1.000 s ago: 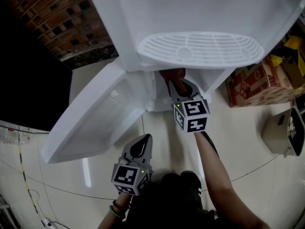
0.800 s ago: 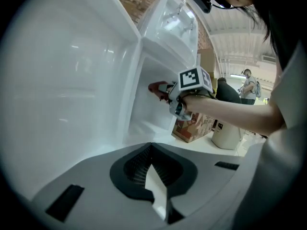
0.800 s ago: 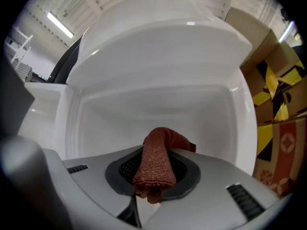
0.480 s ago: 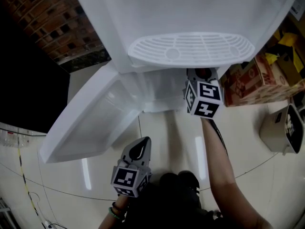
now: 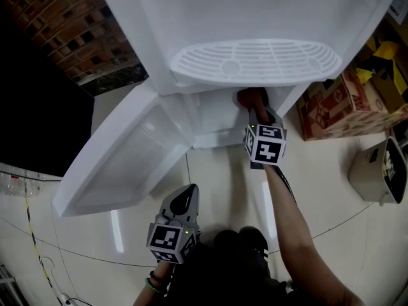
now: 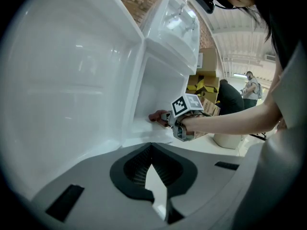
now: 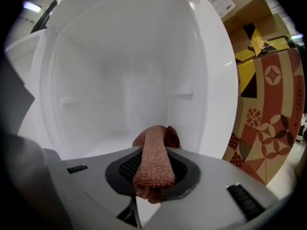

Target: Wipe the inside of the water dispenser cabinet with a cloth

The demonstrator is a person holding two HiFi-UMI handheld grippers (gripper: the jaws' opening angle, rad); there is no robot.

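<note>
Right gripper: the right gripper [image 7: 152,174] is seen clamped on a rolled reddish cloth [image 7: 153,159], which is pinched between the jaws.

Cloth: its long axis is laid along the jaws. The bunched front end is pushed out ahead of them towards the back wall [image 7: 124,80] of the cabinet.

Position: the cloth is held just inside the cabinet mouth, under the overhanging drip tray [image 5: 255,61] of the water dispenser [image 5: 255,11]. From the left gripper view, it appears to be set on or just above the cabinet floor; contact cannot be confirmed.

Nearer hand: the right gripper is placed at the work, and any wiping stroke is judged to be its job.

Left gripper: the left gripper [image 5: 189,195] is kept low by the person's body, well apart from the cabinet. Its jaws are drawn together at the tips, and nothing is held between them.

Edges: the right side wall [image 7: 211,75] is found just beside the cloth. The cabinet door [image 5: 121,164] is swung wide to the left, clear of the opening.

Open room: more bare white surface is left ahead and to the left of the cloth than to the right, so a sweep leftward or deeper is judged the freer path.

Surroundings: a patterned cardboard box [image 7: 271,99] is stood outside, beside the dispenser's right flank, out of the stroke.
</note>
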